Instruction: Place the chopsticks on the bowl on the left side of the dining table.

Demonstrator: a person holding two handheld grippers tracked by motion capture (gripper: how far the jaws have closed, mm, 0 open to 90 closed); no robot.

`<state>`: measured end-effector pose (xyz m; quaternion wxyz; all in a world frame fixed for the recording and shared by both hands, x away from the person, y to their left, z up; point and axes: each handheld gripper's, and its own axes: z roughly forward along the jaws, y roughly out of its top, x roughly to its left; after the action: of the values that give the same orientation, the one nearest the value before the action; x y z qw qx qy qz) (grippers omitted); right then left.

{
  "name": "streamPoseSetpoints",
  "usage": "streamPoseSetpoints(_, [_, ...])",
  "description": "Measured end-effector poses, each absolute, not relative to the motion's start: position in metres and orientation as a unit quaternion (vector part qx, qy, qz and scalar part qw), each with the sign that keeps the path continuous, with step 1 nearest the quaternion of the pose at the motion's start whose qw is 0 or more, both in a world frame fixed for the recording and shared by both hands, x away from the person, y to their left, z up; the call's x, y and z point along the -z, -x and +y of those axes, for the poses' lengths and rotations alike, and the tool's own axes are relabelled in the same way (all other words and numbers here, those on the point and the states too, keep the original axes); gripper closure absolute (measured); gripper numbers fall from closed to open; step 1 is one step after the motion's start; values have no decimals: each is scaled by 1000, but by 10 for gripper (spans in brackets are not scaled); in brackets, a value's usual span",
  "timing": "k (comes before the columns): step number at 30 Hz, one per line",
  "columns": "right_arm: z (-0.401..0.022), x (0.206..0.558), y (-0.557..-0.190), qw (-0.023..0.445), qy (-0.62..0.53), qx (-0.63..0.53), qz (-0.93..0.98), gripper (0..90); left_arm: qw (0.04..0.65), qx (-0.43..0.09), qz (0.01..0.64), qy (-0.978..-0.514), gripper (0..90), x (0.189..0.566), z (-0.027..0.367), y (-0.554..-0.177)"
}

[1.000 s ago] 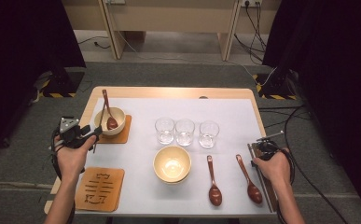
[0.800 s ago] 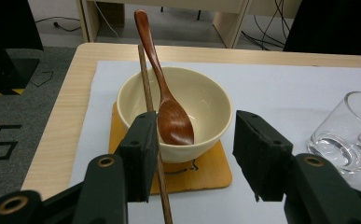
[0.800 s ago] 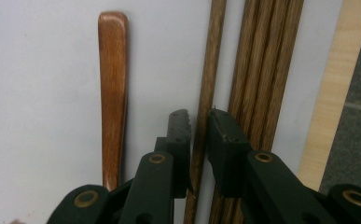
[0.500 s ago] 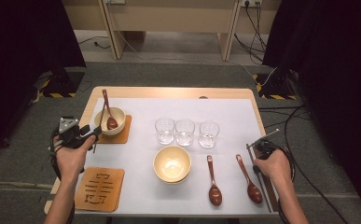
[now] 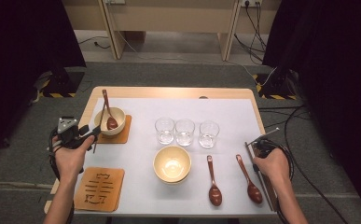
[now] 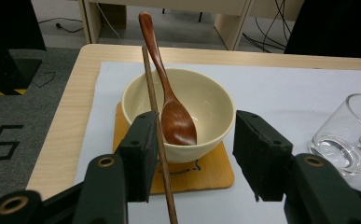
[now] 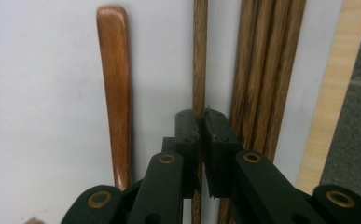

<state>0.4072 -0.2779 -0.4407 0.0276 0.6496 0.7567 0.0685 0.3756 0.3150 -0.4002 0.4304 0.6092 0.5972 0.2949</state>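
Chopstick point(image 7: 198, 56) lies at three o'clock on the tabletop point(image 5: 225, 100), beside a spoon point(image 7: 115, 93). My right jaws have just closed and now pinch it. It is thin, stiff, light, slippery; I hold near its end. My left jaws are open by the bowl point(image 6: 178, 114).

I see a light wooden table point(image 5: 255, 100) with a white sheet point(image 5: 234, 116) covering most of its top. It stands on grey carpet point(image 5: 178, 74). Beyond it I see the pale wooden legs of another piece of furniture point(image 5: 110, 28), with black cables point(image 5: 257, 23) trailing across the floor behind. Black curtains point(image 5: 24, 42) hang at both sides. Yellow-and-black hazard tape point(image 5: 57, 94) marks the floor at their bases. Lighting is even, from overhead.
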Motion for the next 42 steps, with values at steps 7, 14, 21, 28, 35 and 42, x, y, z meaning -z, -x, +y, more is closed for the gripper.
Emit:
streamPoseSetpoints(7, [-277,428,-411,48,-647,-97,755,853,431,-295,597,-609,490,400,315,-375])
streamPoseSetpoints(14, [-275,420,-414,59,-646,-116,753,853,432,-296,597,-608,490,399,315,-375])
streamPoseSetpoints(21, [-272,415,-418,67,-642,-126,753,853,432,-296,597,-608,490,399,315,-374])
streamPoseSetpoints(28, [-271,407,-422,84,-636,-144,753,853,434,-296,596,-607,490,398,315,-374])
streamPoseSetpoints(35, [-269,400,-425,102,-632,-161,751,853,436,-297,596,-605,490,398,315,-373])
streamPoseSetpoints(42, [-267,393,-427,128,-627,-189,745,853,438,-298,595,-605,492,397,315,-373])
